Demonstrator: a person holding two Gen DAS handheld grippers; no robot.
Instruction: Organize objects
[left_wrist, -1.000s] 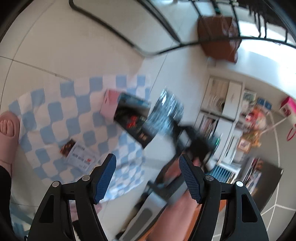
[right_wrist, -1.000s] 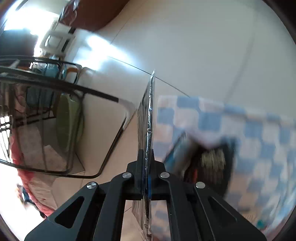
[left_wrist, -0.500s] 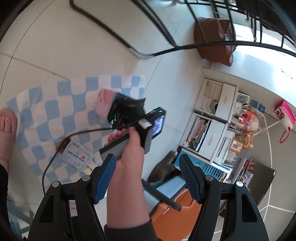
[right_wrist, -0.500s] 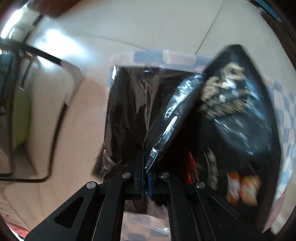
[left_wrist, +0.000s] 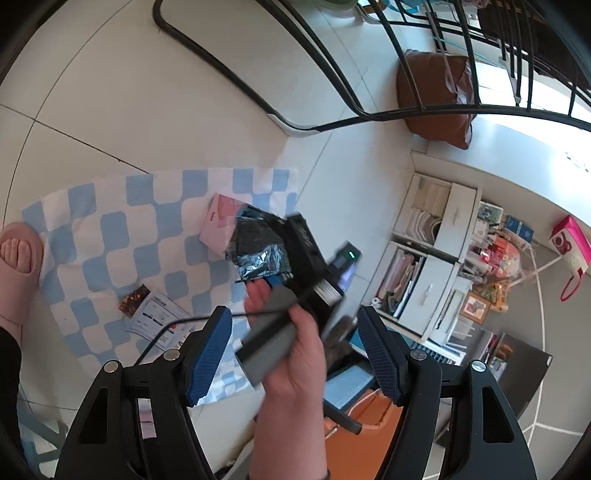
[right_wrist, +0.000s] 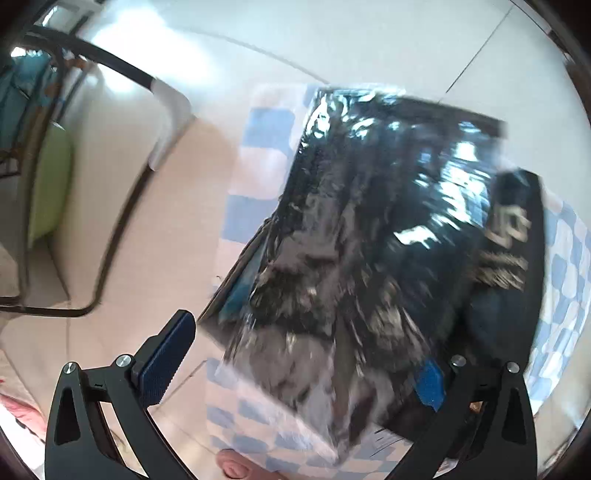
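A crinkled black foil bag (right_wrist: 369, 221) lies on a blue-and-white checkered cloth (right_wrist: 266, 129), partly over a second black bag with gold print (right_wrist: 509, 236). My right gripper (right_wrist: 306, 350) hangs just above them, pointing steeply down. Its jaws are opening, and the foil bag lies loose between and below them with no pad pressing on it. In the left wrist view a hand holds that right gripper (left_wrist: 306, 266) over the foil bag (left_wrist: 258, 243), beside a pink box (left_wrist: 218, 221). My left gripper (left_wrist: 293, 321) stands open and holds nothing.
A white leaflet (left_wrist: 159, 321) and a small brown sachet (left_wrist: 135, 300) lie on the cloth (left_wrist: 122, 221). A foot in a pink slipper (left_wrist: 18, 251) rests at its left edge. A black metal frame (left_wrist: 258, 92) curves over the tiles; a shelf unit (left_wrist: 436, 266) stands to the right.
The right gripper, earlier shut on the foil bag's edge, came down over the cloth and now stands wide with the bag lying free on the pile. The left gripper barely shifted.
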